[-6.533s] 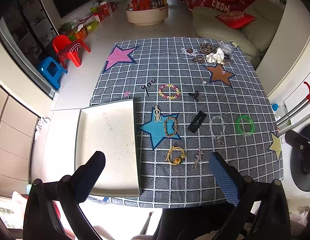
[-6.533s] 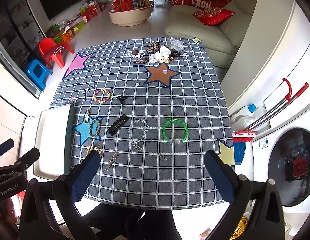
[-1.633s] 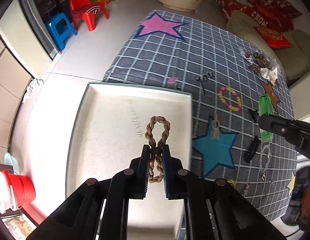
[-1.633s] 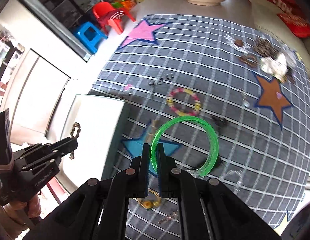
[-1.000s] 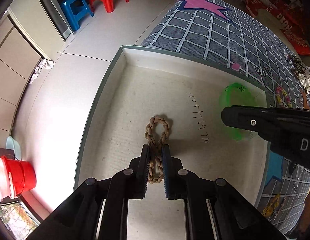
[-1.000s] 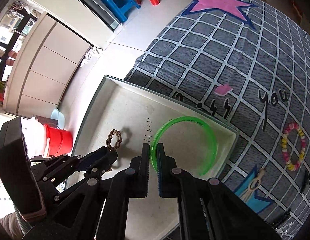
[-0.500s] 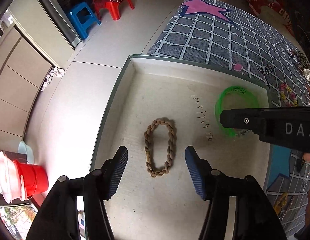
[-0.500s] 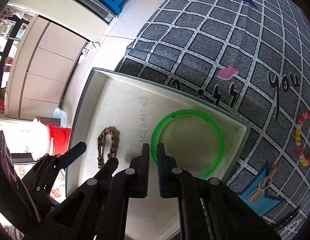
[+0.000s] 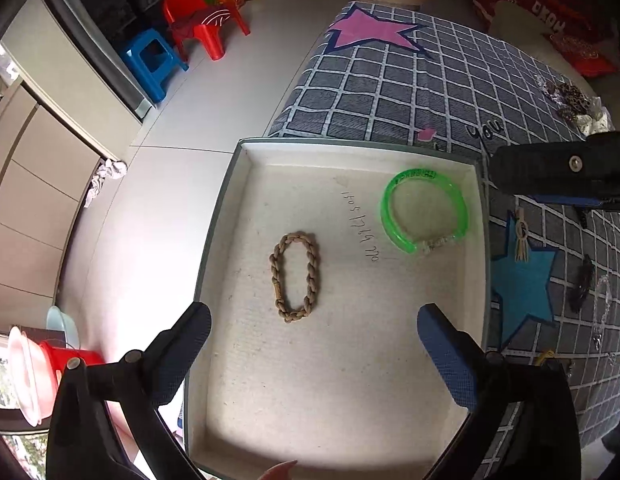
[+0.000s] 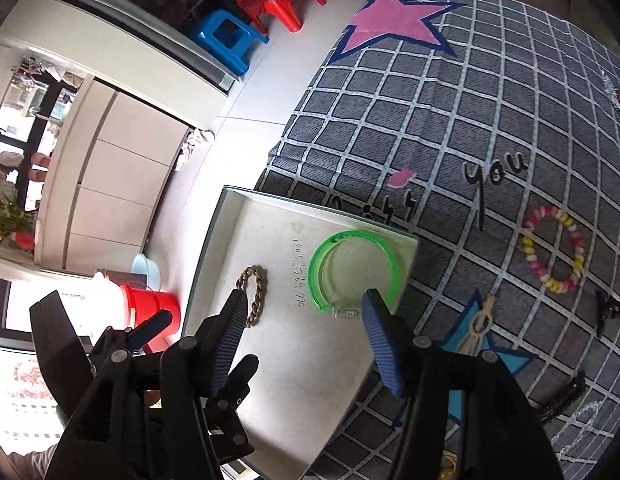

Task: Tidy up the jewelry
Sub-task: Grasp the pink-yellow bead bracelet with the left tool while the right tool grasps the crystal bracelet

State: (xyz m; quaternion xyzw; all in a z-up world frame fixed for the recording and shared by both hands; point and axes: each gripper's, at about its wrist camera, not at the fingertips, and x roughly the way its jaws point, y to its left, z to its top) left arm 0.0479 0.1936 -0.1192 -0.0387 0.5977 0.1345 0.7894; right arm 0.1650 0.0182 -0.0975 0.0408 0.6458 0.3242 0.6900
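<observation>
I see white tray (image 9: 226, 216) on pale floor beside grey checked mat (image 9: 410, 92); braided bracelet (image 9: 296, 276) and green bangle (image 9: 424, 210) lie apart in tray. Left gripper (image 9: 314, 332) and right gripper (image 10: 304, 312) both opening, nothing gripped. Red chair (image 9: 198, 20), blue stool (image 9: 152, 60) behind

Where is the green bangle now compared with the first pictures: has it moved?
Yes. The green bangle has gone from the checked cloth into the white tray, beside the braided bracelet.

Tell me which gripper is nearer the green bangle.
Right. The right gripper, jaws opening, hovers right over the green bangle; the left gripper sits farther off, above the braided bracelet.
</observation>
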